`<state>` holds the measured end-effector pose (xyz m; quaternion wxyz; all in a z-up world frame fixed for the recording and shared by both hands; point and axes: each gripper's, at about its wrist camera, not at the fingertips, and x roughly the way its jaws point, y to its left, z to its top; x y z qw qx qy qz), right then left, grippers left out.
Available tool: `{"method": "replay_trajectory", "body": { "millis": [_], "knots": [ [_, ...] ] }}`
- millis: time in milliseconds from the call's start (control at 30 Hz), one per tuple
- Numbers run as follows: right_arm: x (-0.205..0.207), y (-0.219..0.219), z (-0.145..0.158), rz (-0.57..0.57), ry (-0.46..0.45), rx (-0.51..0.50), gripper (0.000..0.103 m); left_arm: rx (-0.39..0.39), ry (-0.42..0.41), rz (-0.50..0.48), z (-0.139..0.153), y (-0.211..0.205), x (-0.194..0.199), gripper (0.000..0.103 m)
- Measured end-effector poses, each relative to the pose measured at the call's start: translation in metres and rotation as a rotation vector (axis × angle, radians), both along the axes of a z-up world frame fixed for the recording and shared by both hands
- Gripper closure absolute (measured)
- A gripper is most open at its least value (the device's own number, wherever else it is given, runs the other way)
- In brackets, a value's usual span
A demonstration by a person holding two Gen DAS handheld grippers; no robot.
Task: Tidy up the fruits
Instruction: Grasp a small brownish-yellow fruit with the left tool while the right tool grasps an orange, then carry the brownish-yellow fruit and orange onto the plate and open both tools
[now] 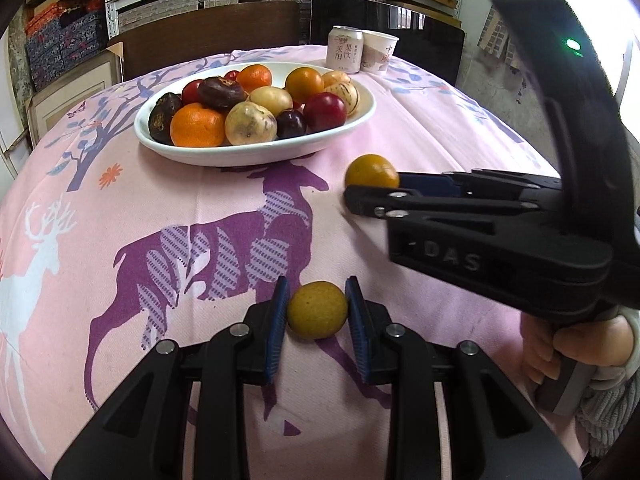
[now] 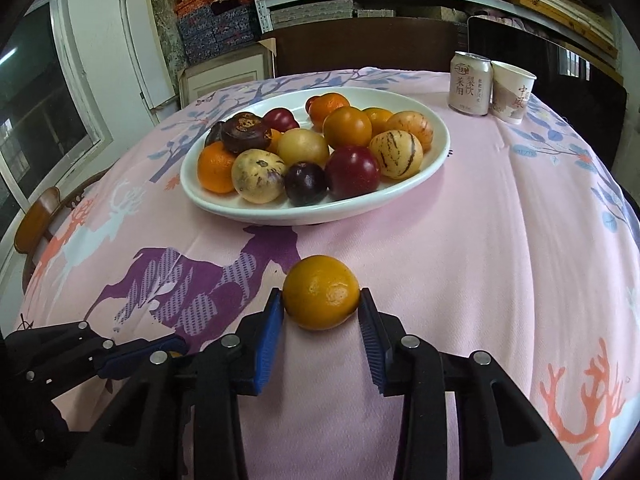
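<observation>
Pink deer-print cloth covers the surface (image 2: 500, 240). Nearest, the left tongs (image 1: 317, 312) pinch a yellow fruit (image 1: 317, 309) resting on the cloth, both pads touching it. Just beyond to the right, the right tongs (image 2: 322, 308) close on an orange (image 2: 321, 292), pads at its sides. Farther on sits the white bowl (image 2: 400, 204), already heaped with fruit. Risk, as I judge it: round fruit may squirt from the pads, or roll off the crowded heap when dropped. "DAS" is embossed on the right tool; the can (image 2: 471, 82) and cup (image 2: 513, 91) behind carry Chinese characters
</observation>
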<state>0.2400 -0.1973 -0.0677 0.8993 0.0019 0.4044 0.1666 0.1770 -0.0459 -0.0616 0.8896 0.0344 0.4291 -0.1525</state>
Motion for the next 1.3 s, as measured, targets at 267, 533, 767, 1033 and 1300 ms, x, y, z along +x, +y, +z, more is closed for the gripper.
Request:
{"method": "replay_trajectory", "body": {
  "millis": [267, 533, 767, 1033, 1300],
  "knots": [
    [-0.025, -0.017, 0.007, -0.022, -0.027, 0.055, 0.064, -0.01, -0.03, 0.01, 0.005, 0.003, -0.004, 0.075],
    [-0.059, -0.041, 0.022, -0.051, -0.073, 0.125, 0.064, -0.067, -0.065, 0.051, 0.03, 0.03, -0.008, 0.075],
    [-0.036, -0.054, 0.098, -0.045, -0.189, 0.138, 0.065, -0.025, -0.156, 0.093, 0.097, 0.055, 0.037, 0.075],
    [0.038, -0.048, 0.173, -0.045, -0.3, 0.13, 0.065, -0.006, -0.201, 0.119, 0.144, 0.059, 0.132, 0.075],
    [0.14, -0.018, 0.116, -0.039, -0.156, 0.067, 0.065, -0.02, -0.106, 0.155, 0.097, 0.061, 0.231, 0.075]
  ]
}}
